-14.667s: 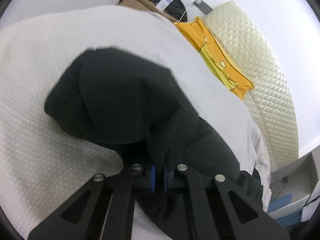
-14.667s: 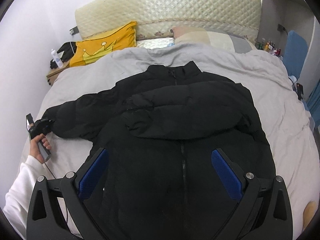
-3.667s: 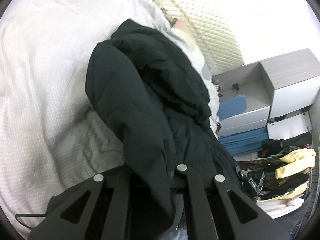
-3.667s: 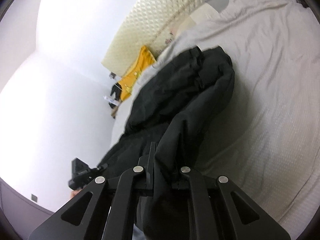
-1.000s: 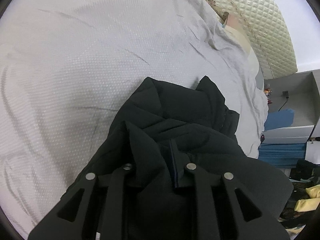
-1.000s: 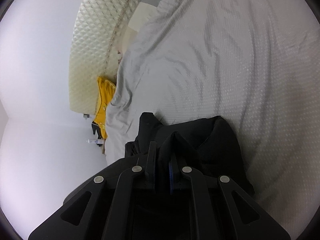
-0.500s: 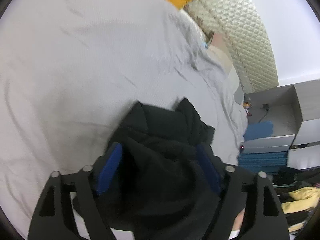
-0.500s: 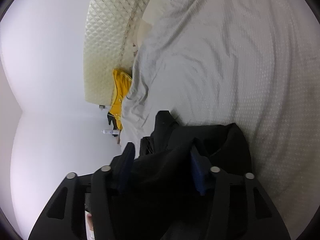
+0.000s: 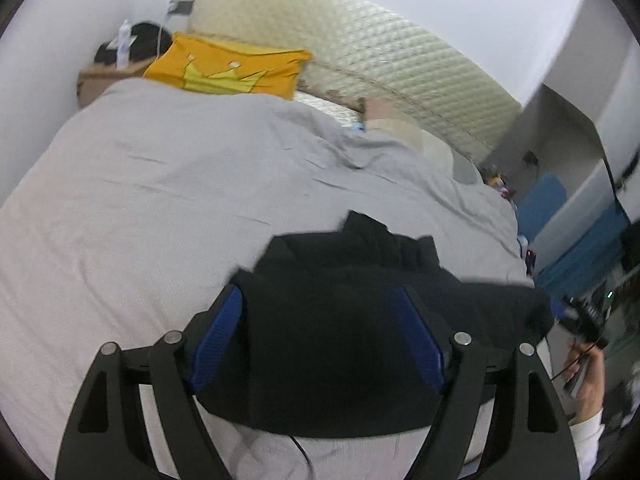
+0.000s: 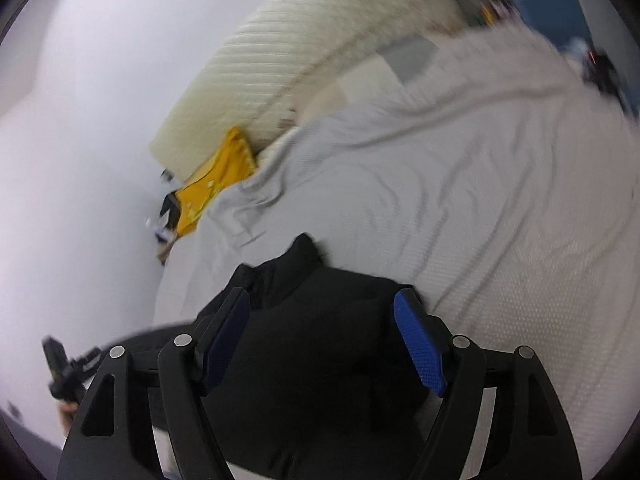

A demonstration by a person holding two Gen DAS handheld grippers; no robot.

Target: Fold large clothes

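Currently on hand: one black padded winter jacket point(image 9: 360, 320), folded into a compact bundle, lying on the grey textured bed cover point(image 9: 140, 208) near the foot edge of the bed, toward its right side in the left wrist view.

Left gripper point(image 9: 320, 344): my jaws spread wide, blue pads either side of the bundle, gripping nothing.
Right gripper point(image 10: 324, 344): my jaws likewise apart, empty, poised over the same bundle.

Step in hand, as I judge it: release after the last fold; the jacket looks close to finished.

Next move calls for: pressing or squaring the puffy bundle, since it appears springy and may unfold; otherwise drawing both grippers clear.

Orientation: the stand-up collar points toward the cream quilted headboard point(image 9: 360, 52) and the yellow crown-print pillow point(image 9: 228, 68). Long axis appears to run across the bed, side edge to side edge, though blur leaves this uncertain.
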